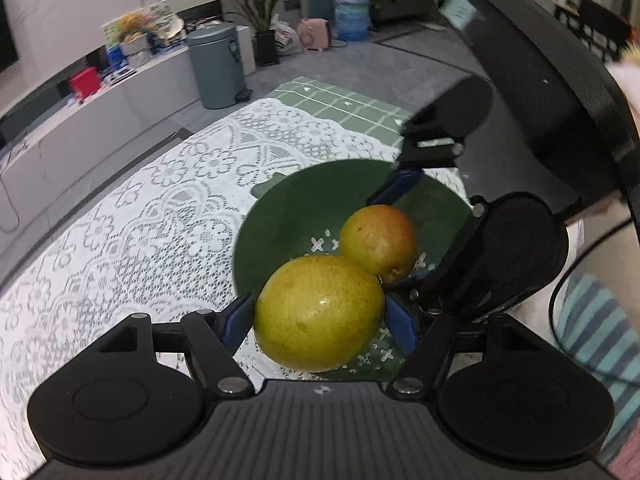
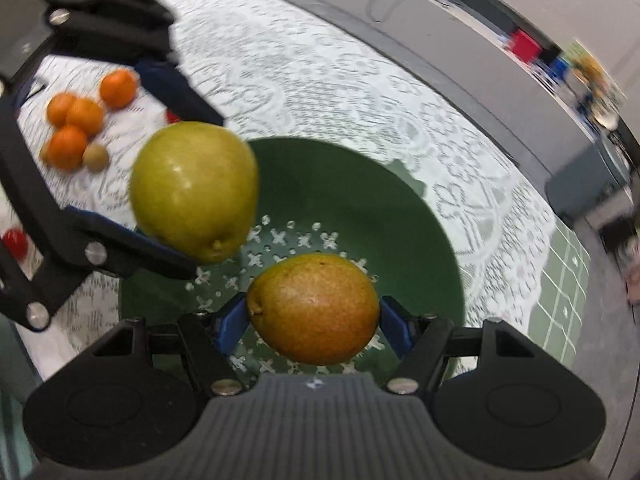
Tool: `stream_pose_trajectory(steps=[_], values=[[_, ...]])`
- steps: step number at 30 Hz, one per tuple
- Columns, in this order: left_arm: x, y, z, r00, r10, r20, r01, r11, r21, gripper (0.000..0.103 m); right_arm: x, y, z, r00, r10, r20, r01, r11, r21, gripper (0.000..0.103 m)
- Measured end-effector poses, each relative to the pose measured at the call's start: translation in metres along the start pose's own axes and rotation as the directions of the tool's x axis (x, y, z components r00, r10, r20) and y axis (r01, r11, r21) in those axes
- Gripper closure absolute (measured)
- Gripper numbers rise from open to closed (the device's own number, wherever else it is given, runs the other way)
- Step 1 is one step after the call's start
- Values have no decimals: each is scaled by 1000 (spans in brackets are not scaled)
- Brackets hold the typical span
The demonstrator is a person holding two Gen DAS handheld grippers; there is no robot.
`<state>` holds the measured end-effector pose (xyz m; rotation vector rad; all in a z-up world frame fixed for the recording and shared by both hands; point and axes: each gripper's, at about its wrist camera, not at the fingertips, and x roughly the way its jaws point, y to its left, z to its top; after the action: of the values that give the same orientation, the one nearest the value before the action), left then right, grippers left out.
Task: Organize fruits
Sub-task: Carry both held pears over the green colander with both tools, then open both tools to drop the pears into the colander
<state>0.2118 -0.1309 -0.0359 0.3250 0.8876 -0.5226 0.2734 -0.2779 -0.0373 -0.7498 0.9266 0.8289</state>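
Here a firm, smooth, rather heavy yellow pear (image 1: 319, 312) is gripped across its widest middle by the left gripper (image 1: 319, 316), and a browner pear (image 2: 313, 308) likewise by the right gripper (image 2: 313, 320), both above the green bowl (image 2: 400, 208) just ahead.

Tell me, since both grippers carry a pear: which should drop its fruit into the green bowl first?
Right, probably. The right gripper holds the brownish pear low over the middle of the green bowl. The left gripper holds the yellow-green pear nearer the bowl's rim.
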Motion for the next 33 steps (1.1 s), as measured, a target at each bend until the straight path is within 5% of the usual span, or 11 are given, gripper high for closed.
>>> stream_pose_trajectory(steps=[33], values=[[50, -16, -1, 987, -30, -157, 39, 998, 55, 21, 23, -3, -9, 992, -6, -127, -9, 993, -114, 34]])
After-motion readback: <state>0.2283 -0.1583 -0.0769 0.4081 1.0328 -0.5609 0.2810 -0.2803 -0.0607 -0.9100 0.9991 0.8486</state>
